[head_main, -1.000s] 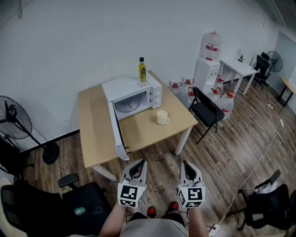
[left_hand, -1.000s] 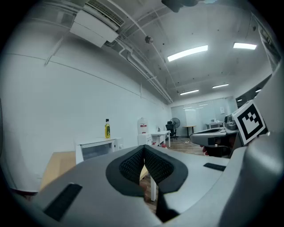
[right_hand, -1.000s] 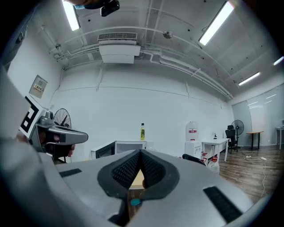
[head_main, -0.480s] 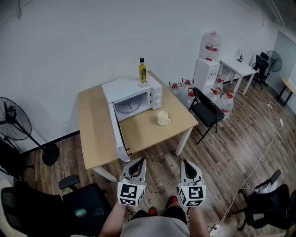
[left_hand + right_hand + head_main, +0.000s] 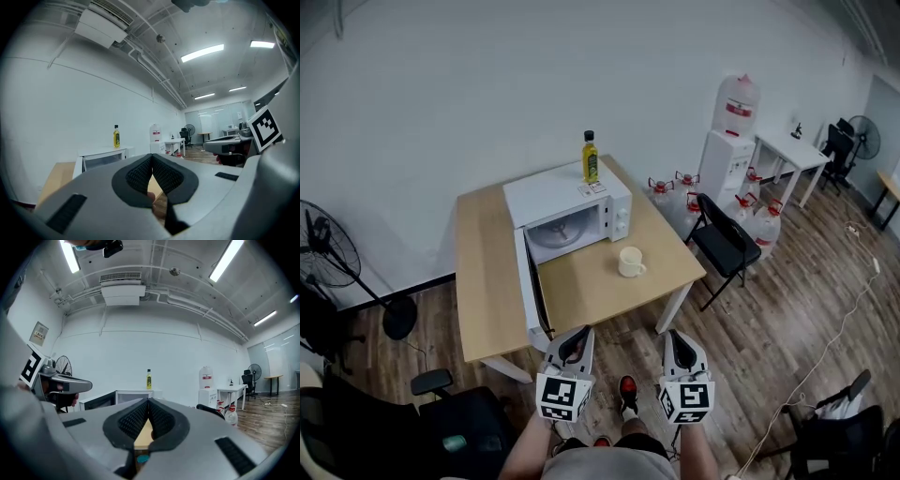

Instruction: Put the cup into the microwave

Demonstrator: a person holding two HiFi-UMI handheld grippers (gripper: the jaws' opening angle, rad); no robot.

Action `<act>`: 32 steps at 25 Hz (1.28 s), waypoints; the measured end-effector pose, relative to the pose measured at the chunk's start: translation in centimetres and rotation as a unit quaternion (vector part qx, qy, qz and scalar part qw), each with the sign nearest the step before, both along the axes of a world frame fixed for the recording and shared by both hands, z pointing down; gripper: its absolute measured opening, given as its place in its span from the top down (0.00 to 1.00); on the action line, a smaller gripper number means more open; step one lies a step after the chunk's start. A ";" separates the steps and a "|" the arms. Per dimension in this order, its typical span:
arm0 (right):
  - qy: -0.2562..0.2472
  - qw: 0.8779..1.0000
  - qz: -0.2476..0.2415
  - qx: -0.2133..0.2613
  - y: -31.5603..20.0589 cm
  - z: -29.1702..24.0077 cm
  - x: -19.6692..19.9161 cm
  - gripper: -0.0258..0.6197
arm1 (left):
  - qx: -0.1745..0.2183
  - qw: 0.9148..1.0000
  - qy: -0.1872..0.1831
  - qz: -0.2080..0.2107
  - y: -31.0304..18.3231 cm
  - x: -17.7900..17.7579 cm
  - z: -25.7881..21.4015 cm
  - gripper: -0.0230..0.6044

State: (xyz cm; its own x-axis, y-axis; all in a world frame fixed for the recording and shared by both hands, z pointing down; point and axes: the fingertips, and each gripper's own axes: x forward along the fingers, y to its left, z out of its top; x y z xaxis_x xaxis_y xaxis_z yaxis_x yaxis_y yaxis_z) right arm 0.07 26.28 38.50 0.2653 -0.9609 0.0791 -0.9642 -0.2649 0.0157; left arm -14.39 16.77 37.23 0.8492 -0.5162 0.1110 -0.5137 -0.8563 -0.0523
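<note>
My left gripper [image 5: 579,334], right gripper [image 5: 676,337]: fingers pressed together, holding nothing, well in front of microwave [image 5: 567,199]. White cup [image 5: 630,262] stands just in front of microwave, beside open door [image 5: 528,292]. Risk: closed fingers bump cup and tip it; spread fingers first.

I'm counting one cup [image 5: 630,262], one microwave [image 5: 567,211], one bottle [image 5: 591,157], one wooden table [image 5: 487,281], one white table [image 5: 787,150], one folding chair [image 5: 724,242], two fans [image 5: 323,251], floor water jugs [image 5: 766,217], maybe five from here.
</note>
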 end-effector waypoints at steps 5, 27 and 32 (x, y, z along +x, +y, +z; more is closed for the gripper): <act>-0.012 1.000 -0.010 -0.005 -4.3 1.0 4.2 0.93 | -0.004 1.000 -0.015 -0.012 -3.7 3.7 1.1 0.93; -0.056 0.992 -0.076 -0.088 -22.0 13.7 14.3 0.93 | -0.105 0.989 -0.076 -0.065 -18.5 14.0 13.3 0.93; -0.080 0.988 -0.073 -0.110 -23.8 17.4 15.5 0.93 | -0.134 0.984 -0.095 -0.076 -20.0 14.5 16.5 0.93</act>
State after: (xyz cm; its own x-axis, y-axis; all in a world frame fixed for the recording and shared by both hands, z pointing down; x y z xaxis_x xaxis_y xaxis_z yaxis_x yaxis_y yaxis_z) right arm 15.60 2.49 55.89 0.0933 -0.9429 0.3196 -0.9866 -0.1307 -0.0977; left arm 0.09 -3.21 53.68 0.7153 -0.5664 0.4092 -0.6398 -0.7663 0.0577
